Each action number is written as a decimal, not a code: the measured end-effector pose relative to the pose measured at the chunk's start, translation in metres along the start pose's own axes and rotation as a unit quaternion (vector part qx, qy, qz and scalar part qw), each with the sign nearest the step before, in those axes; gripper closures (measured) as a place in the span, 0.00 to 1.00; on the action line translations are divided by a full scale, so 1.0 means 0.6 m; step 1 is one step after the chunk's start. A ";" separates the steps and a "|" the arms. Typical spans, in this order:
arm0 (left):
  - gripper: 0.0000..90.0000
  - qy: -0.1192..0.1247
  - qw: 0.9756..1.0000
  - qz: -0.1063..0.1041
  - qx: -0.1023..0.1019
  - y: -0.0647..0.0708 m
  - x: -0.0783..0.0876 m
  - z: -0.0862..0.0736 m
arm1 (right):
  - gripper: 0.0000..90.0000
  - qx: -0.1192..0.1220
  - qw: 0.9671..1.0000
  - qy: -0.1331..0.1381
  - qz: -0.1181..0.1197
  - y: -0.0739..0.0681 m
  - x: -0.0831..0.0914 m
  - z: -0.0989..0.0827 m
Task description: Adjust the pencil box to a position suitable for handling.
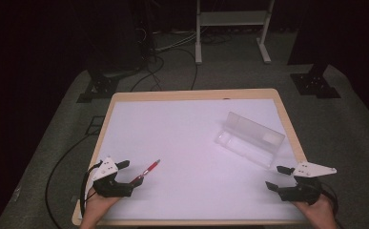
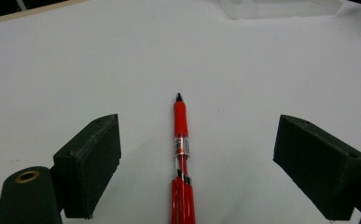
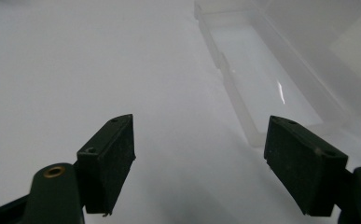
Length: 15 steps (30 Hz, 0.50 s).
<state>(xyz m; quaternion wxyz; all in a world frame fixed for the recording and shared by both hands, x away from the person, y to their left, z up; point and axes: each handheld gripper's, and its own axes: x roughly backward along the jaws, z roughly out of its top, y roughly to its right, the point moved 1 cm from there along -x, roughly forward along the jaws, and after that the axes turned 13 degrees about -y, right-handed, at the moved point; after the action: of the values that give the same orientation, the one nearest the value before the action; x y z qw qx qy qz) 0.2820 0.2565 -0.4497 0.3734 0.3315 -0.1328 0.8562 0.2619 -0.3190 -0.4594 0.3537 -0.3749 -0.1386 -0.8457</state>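
Observation:
A red pen [image 1: 146, 171] [image 2: 182, 158] lies flat on the white table top near the front left, its dark tip pointing away toward the table's middle. My left gripper [image 1: 124, 176] [image 2: 197, 168] is open, its jaws standing wide on either side of the pen's rear half without touching it. A clear plastic case [image 1: 250, 139] [image 3: 262, 79] lies open at the right, its lid tilted up behind the shallow tray. My right gripper [image 1: 278, 177] [image 3: 199, 163] is open near the front right edge, just short of the case, with nothing between its jaws.
The white sheet is framed by the table's wooden rim [image 1: 191, 95]. Beyond the table are black cables [image 1: 158, 67] on a grey floor, dark stand feet [image 1: 314, 83] and a white frame [image 1: 232, 28].

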 end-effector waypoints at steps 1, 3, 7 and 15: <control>0.16 0.001 1.000 -0.001 0.001 -0.001 0.000 0.000 | 0.26 0.004 1.000 0.001 0.002 0.004 0.000 0.011; 0.16 0.000 1.000 0.000 0.001 -0.002 0.001 0.000 | 0.26 0.010 1.000 0.002 0.002 0.005 0.002 0.024; 0.16 -0.001 1.000 0.000 0.001 -0.004 0.001 -0.002 | 0.26 0.024 1.000 0.005 0.002 0.010 0.002 0.050; 0.16 0.003 1.000 0.000 -0.001 -0.003 0.005 -0.004 | 0.25 0.041 0.999 -0.005 0.006 0.019 -0.012 0.094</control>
<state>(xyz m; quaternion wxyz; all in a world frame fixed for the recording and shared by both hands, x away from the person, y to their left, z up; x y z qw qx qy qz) 0.2807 0.2604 -0.4497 0.3741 0.3288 -0.1332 0.8569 0.3038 -0.2954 -0.4269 0.3728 -0.3650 -0.1724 -0.8355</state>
